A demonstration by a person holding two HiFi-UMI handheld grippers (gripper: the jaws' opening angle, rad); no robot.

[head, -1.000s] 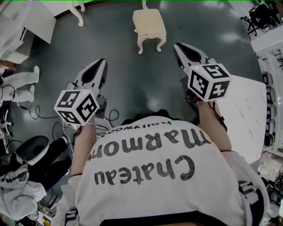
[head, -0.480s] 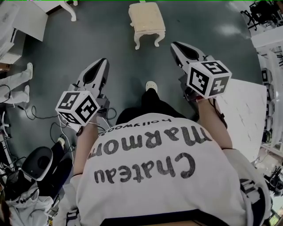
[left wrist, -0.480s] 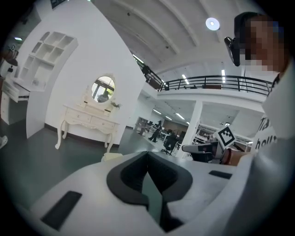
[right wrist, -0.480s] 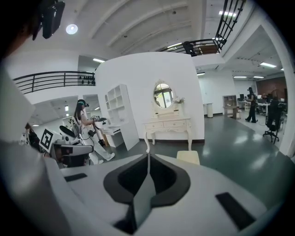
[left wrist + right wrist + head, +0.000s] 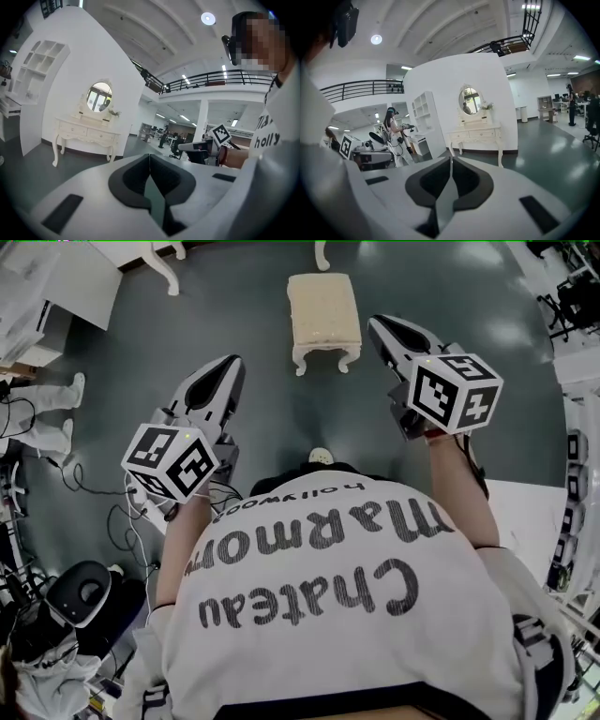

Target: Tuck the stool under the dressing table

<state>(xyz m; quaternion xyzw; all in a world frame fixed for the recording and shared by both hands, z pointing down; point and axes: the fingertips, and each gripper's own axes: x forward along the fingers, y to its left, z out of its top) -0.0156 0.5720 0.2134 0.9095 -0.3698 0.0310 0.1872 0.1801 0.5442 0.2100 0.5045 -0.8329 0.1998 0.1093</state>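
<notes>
Floor point(image 5: 234, 306): dark concrete.
Stool: cream padded wooden stool point(image 5: 323, 320); likely light, rigid; grip seat rail.
Grippers: left gripper point(image 5: 223, 381), right gripper point(image 5: 386, 334) both closed, empty.

This is a big open hall set up as a recording lab with mock room sets, not a real home. A free-standing white partition wall point(image 5: 454, 79) backs a cream dressing table point(image 5: 477, 135), an oval mirror point(image 5: 470, 101) and a shelf unit point(image 5: 425, 115). Around it are a railed mezzanine point(image 5: 220, 77), a round ceiling lamp point(image 5: 208, 18), office chairs point(image 5: 570, 282) and a polished grey-green floor point(image 5: 234, 324) strewn with loose cables point(image 5: 122, 517). Another person point(image 5: 393, 133) wears a headset.
</notes>
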